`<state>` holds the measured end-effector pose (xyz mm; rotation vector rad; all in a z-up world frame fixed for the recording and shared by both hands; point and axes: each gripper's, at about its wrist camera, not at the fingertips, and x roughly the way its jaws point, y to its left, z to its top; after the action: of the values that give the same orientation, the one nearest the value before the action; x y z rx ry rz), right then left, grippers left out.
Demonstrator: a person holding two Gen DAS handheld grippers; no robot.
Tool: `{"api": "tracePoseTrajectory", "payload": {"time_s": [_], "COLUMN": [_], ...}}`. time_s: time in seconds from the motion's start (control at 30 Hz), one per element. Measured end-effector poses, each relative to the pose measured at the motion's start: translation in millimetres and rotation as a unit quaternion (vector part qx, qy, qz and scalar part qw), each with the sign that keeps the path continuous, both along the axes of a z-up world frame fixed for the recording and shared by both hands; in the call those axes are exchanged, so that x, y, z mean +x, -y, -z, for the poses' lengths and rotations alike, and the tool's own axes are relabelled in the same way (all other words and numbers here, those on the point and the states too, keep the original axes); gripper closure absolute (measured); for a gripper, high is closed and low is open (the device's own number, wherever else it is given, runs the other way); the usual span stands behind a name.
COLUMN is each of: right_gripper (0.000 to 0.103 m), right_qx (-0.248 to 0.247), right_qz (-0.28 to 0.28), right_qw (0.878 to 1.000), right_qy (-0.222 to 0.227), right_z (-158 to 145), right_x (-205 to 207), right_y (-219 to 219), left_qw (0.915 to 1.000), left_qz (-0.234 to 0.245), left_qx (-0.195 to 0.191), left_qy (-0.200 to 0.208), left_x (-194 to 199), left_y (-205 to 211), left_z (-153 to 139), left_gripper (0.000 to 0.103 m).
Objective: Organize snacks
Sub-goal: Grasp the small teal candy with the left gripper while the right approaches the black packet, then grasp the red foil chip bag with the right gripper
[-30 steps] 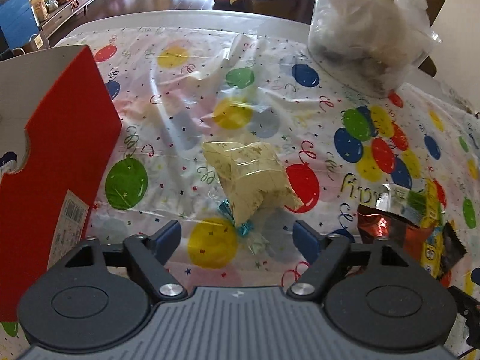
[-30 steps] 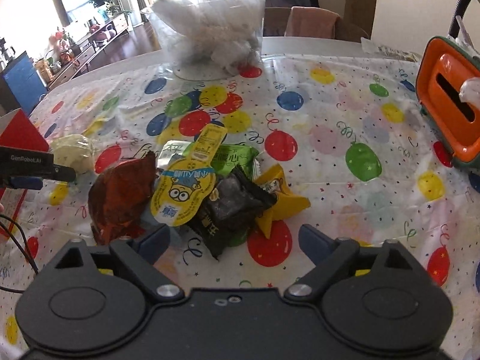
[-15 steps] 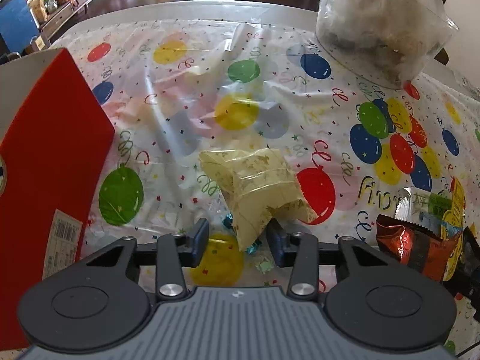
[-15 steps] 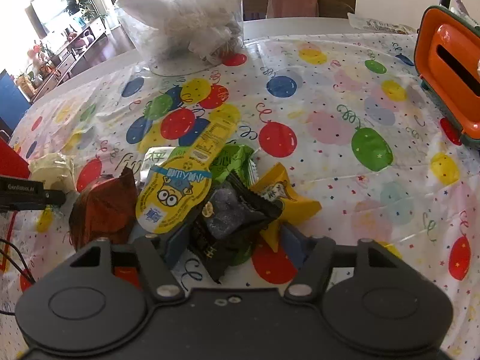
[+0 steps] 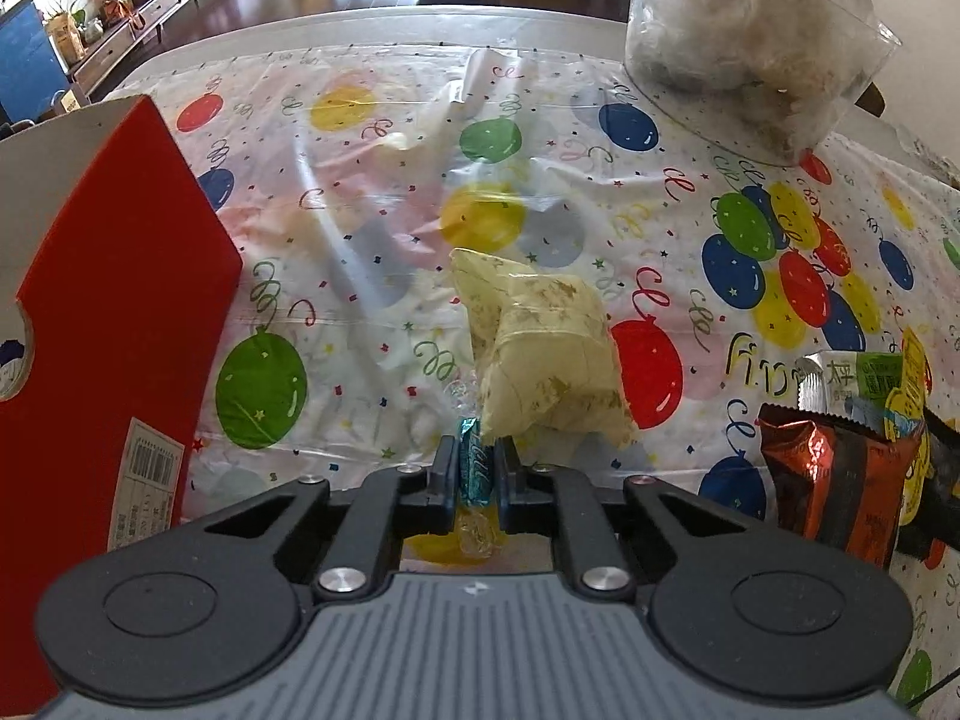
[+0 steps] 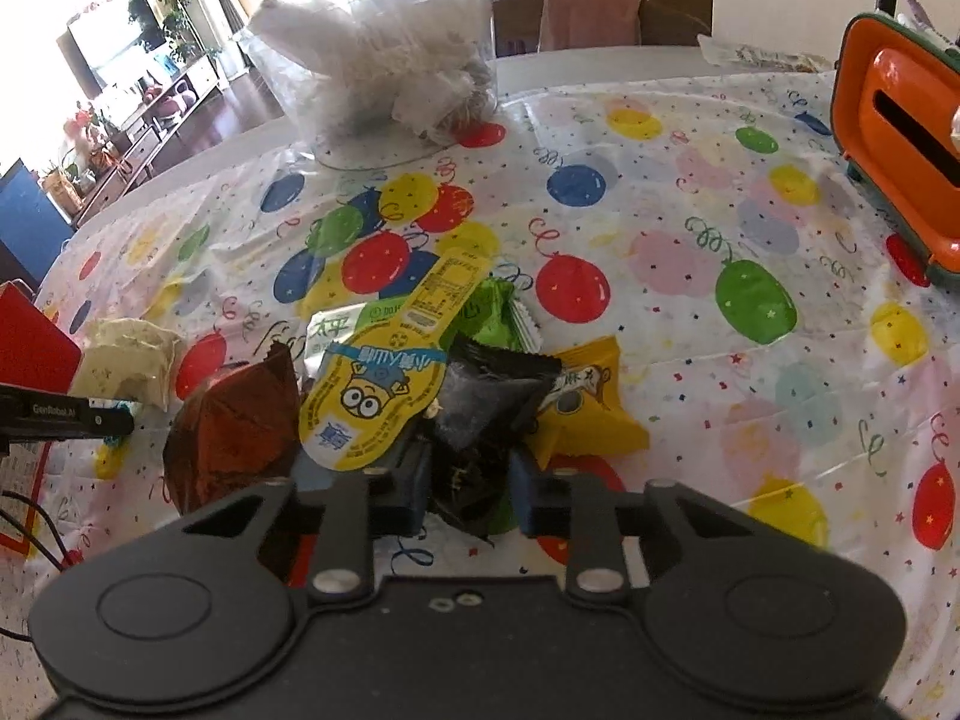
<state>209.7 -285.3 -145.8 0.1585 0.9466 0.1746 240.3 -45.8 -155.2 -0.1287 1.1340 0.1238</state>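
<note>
Left wrist view: the left gripper (image 5: 477, 471) is seen clamped on a small teal-wrapped candy (image 5: 474, 471), the jaws having just been closing onto it. The candy is held by its middle, its twisted clear end hanging below the pads. A pale yellow packet (image 5: 543, 354) lies on the balloon tablecloth (image 5: 360, 228) just beyond the candy and appears to touch its upper end. A red box (image 5: 114, 324) stands to the left, near but apart.

In the right wrist view, the right gripper (image 6: 465, 483) is seen closed on a black snack packet (image 6: 486, 414), its jaws likewise having just been closing. The packet sits in a heap: a yellow cartoon pouch (image 6: 375, 402) overlaps its left edge, a yellow-orange packet (image 6: 591, 414) lies against its right, a green packet (image 6: 492, 318) is behind it, and a brown foil packet (image 6: 231, 432) lies to the left.

Risks noted:
- The pale yellow packet is judged likely to be dragged or tipped if the candy is lifted while contact remains.
- The candy wrapper is slick and narrow; slippage is considered possible if the grip is on wrapper rather than on the sweet.
- The black packet is soft and air-filled; it may be crushed, or may slide out of the pads.
- The overlapping pouch is expected to be carried up or flicked aside on lifting, and the heap scattered.
- The loose plastic cloth may be snagged and pulled.
</note>
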Motion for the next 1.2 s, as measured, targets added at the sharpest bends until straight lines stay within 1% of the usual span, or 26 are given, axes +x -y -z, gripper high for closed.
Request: {"api": "tracePoseTrajectory", "payload": {"time_s": [0.03, 0.13, 0.17, 0.23, 0.4, 0.57, 0.7, 0.77, 0.8, 0.83, 0.9, 0.93, 1.0, 1.1, 1.2], "right_gripper": [0.090, 0.096, 0.096, 0.097, 0.096, 0.095, 0.093, 0.086, 0.070, 0.040, 0.003, 0.007, 0.007, 0.007, 0.007], "right_qx": [0.001, 0.003, 0.002, -0.001, -0.003, 0.010, -0.014, -0.013, -0.014, -0.015, -0.015, -0.017, -0.022, -0.032, -0.048], "right_qz": [0.002, 0.006, 0.006, 0.005, -0.010, -0.015, -0.023, -0.022, -0.021, -0.021, -0.016, -0.015, -0.019, 0.004, 0.014], "right_qw": [1.000, 1.000, 1.000, 1.000, 1.000, 1.000, 0.999, 0.999, 0.999, 0.999, 0.999, 0.999, 0.999, 0.999, 0.998], "right_qy": [0.005, 0.012, 0.016, 0.022, 0.021, 0.026, 0.031, 0.037, 0.042, 0.043, 0.041, 0.044, 0.038, 0.034, 0.025], "right_z": [-0.9, -3.7, -5.3, -8.9, -12.0, -11.5, -10.2, -11.0, -11.6, -11.9, -13.4, -14.3, -12.2, -5.4, 1.7], "right_x": [-1.4, -5.3, -7.7, -13.1, -20.8, -23.6, -24.5, -26.0, -26.0, -25.6, -24.5, -24.7, -21.5, -14.2, -7.4], "right_y": [0.5, 2.1, 2.7, 3.8, 2.8, -4.9, -15.3, -16.7, -17.0, -17.4, -18.4, -19.4, -22.5, -25.7, -29.6], "left_qw": [1.0000, 0.9999, 0.9999, 0.9998, 0.9995, 0.9992, 0.9990, 0.9989, 0.9988, 0.9988, 0.9988, 0.9988, 0.9987, 0.9987, 0.9986], "left_qz": [0.000, 0.001, 0.003, 0.008, 0.021, 0.026, 0.031, 0.032, 0.033, 0.034, 0.033, 0.032, 0.033, 0.034, 0.035], "left_qx": [-0.004, -0.012, -0.014, -0.019, -0.025, -0.029, -0.029, -0.031, -0.033, -0.034, -0.035, -0.037, -0.037, -0.038, -0.038], "left_qy": [0.000, 0.000, 0.001, 0.003, 0.006, 0.010, 0.014, 0.014, 0.014, 0.014, 0.012, 0.011, 0.010, 0.010, 0.010], "left_x": [-1.4, -6.3, -8.2, -12.7, -22.3, -28.9, -31.6, -32.2, -32.3, -32.3, -32.1, -32.3, -32.9, -33.3, -33.5], "left_y": [-1.7, -4.9, -5.6, -6.6, -8.3, -11.0, -13.1, -15.1, -16.1, -16.9, -18.6, -19.8, -21.0, -22.3, -22.7], "left_z": [-0.2, -2.3, -3.6, -6.7, -12.9, -18.8, -21.9, -21.8, -21.2, -20.9, -19.4, -18.9, -18.6, -18.3, -18.7], "left_gripper": [0.091, 0.091, 0.091, 0.091, 0.091, 0.091, 0.091, 0.091, 0.091, 0.091, 0.091, 0.091, 0.091, 0.091, 0.091]}}
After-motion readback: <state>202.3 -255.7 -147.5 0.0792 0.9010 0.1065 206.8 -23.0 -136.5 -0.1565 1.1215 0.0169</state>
